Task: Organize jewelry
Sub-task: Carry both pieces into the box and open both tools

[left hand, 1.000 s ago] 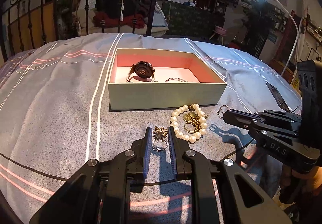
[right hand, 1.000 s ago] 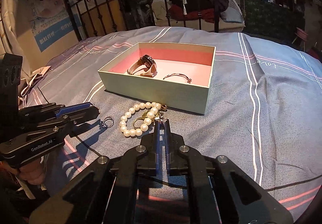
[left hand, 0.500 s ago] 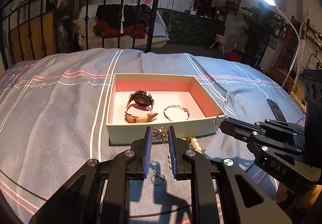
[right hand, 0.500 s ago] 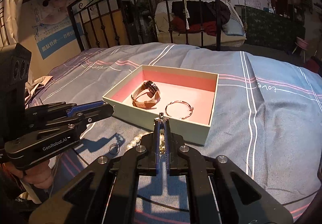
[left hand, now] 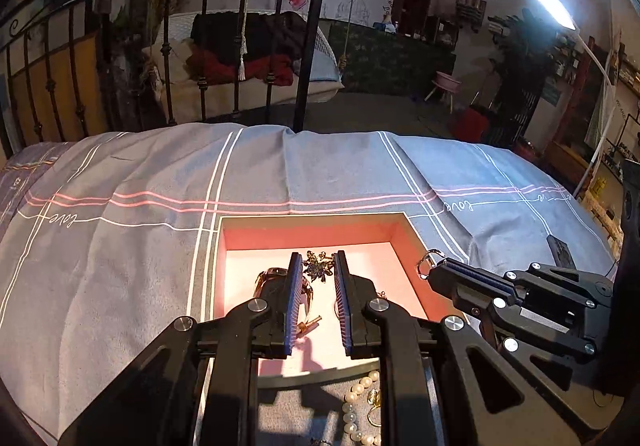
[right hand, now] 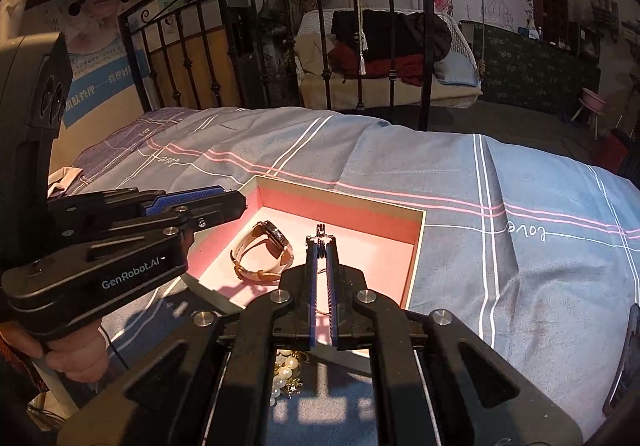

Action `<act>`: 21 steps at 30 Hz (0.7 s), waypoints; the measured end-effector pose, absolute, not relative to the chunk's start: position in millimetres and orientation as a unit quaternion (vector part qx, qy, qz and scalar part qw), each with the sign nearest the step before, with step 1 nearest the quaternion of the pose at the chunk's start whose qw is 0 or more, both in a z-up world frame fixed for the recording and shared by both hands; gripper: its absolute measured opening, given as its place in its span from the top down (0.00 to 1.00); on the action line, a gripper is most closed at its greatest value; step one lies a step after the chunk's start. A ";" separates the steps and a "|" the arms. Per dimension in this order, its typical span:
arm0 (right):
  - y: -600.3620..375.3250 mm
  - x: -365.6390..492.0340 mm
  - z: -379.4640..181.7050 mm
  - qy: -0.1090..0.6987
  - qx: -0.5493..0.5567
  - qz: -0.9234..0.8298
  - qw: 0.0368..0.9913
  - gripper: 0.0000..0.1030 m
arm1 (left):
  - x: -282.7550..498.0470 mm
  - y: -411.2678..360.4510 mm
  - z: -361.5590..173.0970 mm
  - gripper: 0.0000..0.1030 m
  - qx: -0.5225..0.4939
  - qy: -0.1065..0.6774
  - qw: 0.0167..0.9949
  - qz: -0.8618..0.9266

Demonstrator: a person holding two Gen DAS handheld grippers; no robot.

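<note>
Left gripper [left hand: 316, 266] fingers hide most of the watch [left hand: 272, 278]; pearl bracelet [left hand: 356, 406] is cut off at lower frame.

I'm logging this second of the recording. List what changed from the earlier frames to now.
Both grippers rose from the bedspread and moved over the box. The left gripper carried the brooch there and has opened. The right gripper stays shut on its small ring. Watch and pearl bracelet stayed put.
</note>
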State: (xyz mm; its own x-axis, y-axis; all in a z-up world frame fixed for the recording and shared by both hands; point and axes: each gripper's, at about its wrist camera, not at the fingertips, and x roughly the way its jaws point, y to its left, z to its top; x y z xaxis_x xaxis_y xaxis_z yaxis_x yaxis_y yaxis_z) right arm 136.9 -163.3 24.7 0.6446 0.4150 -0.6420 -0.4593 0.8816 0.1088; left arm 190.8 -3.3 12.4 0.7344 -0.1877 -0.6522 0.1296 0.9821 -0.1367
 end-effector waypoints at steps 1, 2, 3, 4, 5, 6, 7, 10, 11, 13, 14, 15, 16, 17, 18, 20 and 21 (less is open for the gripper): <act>-162.4 141.2 23.3 0.349 -0.032 0.240 0.905 0.95 | 196.9 -5.8 10.8 0.85 -0.037 0.360 0.928 -0.090; -161.4 144.8 21.5 0.352 -0.033 0.238 0.904 0.95 | 201.9 -7.5 8.6 0.85 -0.034 0.364 0.926 -0.089; -160.0 148.2 19.0 0.356 -0.034 0.237 0.903 0.95 | 207.5 -9.4 6.5 0.85 -0.032 0.369 0.925 -0.089; -158.4 151.3 15.8 0.361 -0.035 0.236 0.901 0.95 | 212.1 -10.9 4.1 0.85 -0.030 0.374 0.922 -0.092; -157.0 154.0 12.8 0.365 -0.036 0.236 0.900 0.95 | 216.6 -12.1 1.4 0.85 -0.028 0.378 0.921 -0.091; -155.3 156.6 9.3 0.371 -0.038 0.236 0.897 0.95 | 220.7 -14.1 -1.8 0.85 -0.025 0.383 0.919 -0.092; -153.9 159.1 5.5 0.377 -0.039 0.235 0.895 0.95 | 224.1 -16.0 -5.8 0.85 -0.020 0.388 0.917 -0.093; -151.3 163.5 -6.6 0.394 -0.040 0.234 0.888 0.95 | 233.5 -22.1 -17.0 0.85 -0.005 0.401 0.911 -0.096; -151.0 165.4 -10.3 0.399 -0.039 0.233 0.886 0.95 | 236.4 -23.5 -20.3 0.85 0.001 0.404 0.910 -0.095; -151.2 168.2 -16.4 0.408 -0.036 0.233 0.882 0.95 | 242.6 -24.5 -26.6 0.85 0.008 0.413 0.905 -0.099; -151.8 168.5 -18.8 0.410 -0.035 0.233 0.881 0.95 | 245.2 -25.0 -29.3 0.85 0.012 0.416 0.904 -0.099; -151.8 169.7 -20.2 0.412 -0.035 0.233 0.880 0.95 | 247.5 -25.7 -31.7 0.85 0.015 0.419 0.903 -0.098; -151.6 171.0 -21.8 0.414 -0.035 0.234 0.879 0.95 | 249.1 -26.6 -34.0 0.85 0.016 0.422 0.901 -0.099; -151.6 172.1 -23.0 0.416 -0.035 0.233 0.878 0.95 | 251.1 -26.8 -36.0 0.85 0.017 0.424 0.900 -0.099; -151.5 173.1 -24.2 0.417 -0.034 0.234 0.878 0.95 | 252.9 -26.9 -38.2 0.85 0.018 0.427 0.899 -0.099; -151.7 174.1 -26.6 0.420 -0.034 0.235 0.876 0.95 | 255.3 -28.2 -41.9 0.85 0.022 0.431 0.897 -0.097; -151.2 174.2 -28.3 0.422 -0.034 0.235 0.875 0.95 | 256.9 -28.9 -44.3 0.85 0.025 0.433 0.896 -0.098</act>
State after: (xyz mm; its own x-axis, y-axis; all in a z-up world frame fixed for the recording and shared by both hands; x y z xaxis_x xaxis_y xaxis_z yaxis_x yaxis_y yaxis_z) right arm 174.2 -151.2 -28.3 0.5329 0.3827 -0.7547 -0.4402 0.8871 0.1391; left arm 256.9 -28.9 -44.3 0.6058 -0.1529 -0.7808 0.1965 0.9797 -0.0393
